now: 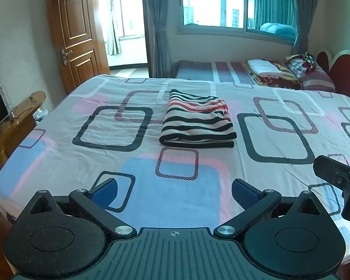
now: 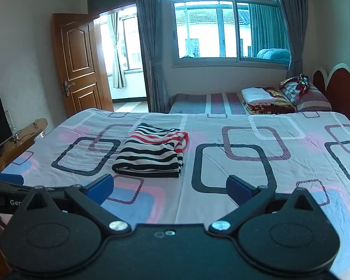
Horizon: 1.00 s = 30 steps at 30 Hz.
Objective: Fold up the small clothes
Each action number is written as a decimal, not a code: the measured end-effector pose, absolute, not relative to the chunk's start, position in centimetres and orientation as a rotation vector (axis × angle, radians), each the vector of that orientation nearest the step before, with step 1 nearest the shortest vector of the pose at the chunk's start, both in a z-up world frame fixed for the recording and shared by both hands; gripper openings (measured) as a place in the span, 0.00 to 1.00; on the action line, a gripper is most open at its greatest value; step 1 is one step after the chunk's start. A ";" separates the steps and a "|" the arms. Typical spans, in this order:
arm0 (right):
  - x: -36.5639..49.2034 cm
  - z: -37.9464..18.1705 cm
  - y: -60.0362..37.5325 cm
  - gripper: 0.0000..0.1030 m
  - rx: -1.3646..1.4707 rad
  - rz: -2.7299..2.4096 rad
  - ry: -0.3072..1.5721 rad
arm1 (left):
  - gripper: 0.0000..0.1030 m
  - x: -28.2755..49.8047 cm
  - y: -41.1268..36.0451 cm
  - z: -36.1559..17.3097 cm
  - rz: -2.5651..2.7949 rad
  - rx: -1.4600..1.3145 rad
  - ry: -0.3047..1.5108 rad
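Observation:
A black, white and red striped garment (image 1: 198, 121) lies folded into a thick rectangle in the middle of the patterned bed sheet (image 1: 58, 158). My left gripper (image 1: 173, 192) hovers open over the near part of the bed, well short of the garment, nothing between its blue pads (image 1: 105, 192). In the right wrist view the same striped garment (image 2: 151, 155) sits ahead and to the left. My right gripper (image 2: 170, 186) is open and empty, held back from the garment. The right gripper's black body (image 1: 340, 177) shows at the right edge of the left wrist view.
A wooden side table (image 1: 18, 116) with a dark screen stands left of the bed. A second bed (image 1: 245, 74) with folded blankets and a pillow lies beyond, under the window. A wooden door (image 1: 74, 37) stands ajar at the back left. A red headboard (image 2: 338, 86) is at right.

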State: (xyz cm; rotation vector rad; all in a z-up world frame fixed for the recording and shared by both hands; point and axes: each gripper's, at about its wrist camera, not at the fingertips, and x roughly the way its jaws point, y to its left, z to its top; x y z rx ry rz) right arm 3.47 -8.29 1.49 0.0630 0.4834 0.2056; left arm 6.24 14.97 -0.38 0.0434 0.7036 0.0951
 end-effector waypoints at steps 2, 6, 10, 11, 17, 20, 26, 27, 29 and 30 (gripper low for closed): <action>3.2 1.4 -8.2 0.99 0.064 0.209 0.482 | 1.00 6.1 15.2 -0.4 0.099 0.036 0.704; 2.9 1.4 -8.2 0.99 0.062 0.207 0.481 | 1.00 5.9 15.4 -0.4 0.109 0.028 0.704; 2.7 1.4 -8.1 0.99 0.060 0.197 0.483 | 1.00 5.7 15.4 -0.4 0.117 0.032 0.697; 2.7 1.4 -8.2 0.99 0.062 0.195 0.482 | 1.00 5.7 15.4 -0.4 0.117 0.030 0.696; 2.4 1.5 -8.2 0.99 0.067 0.190 0.475 | 1.00 5.6 15.3 -0.3 0.119 0.026 0.693; 2.3 1.6 -8.2 0.99 0.063 0.188 0.472 | 1.00 5.7 15.5 -0.3 0.121 0.021 0.693; 2.2 1.6 -8.2 0.99 0.068 0.186 0.475 | 1.00 5.7 15.5 -0.4 0.124 0.020 0.693; 2.2 1.6 -8.2 0.99 0.068 0.187 0.476 | 1.00 5.6 15.5 -0.4 0.123 0.019 0.692; 2.2 1.6 -8.2 0.99 0.069 0.189 0.476 | 1.00 5.7 15.5 -0.4 0.121 0.021 0.694; 2.2 1.5 -8.2 0.99 0.068 0.188 0.476 | 1.00 5.6 15.5 -0.4 0.121 0.021 0.694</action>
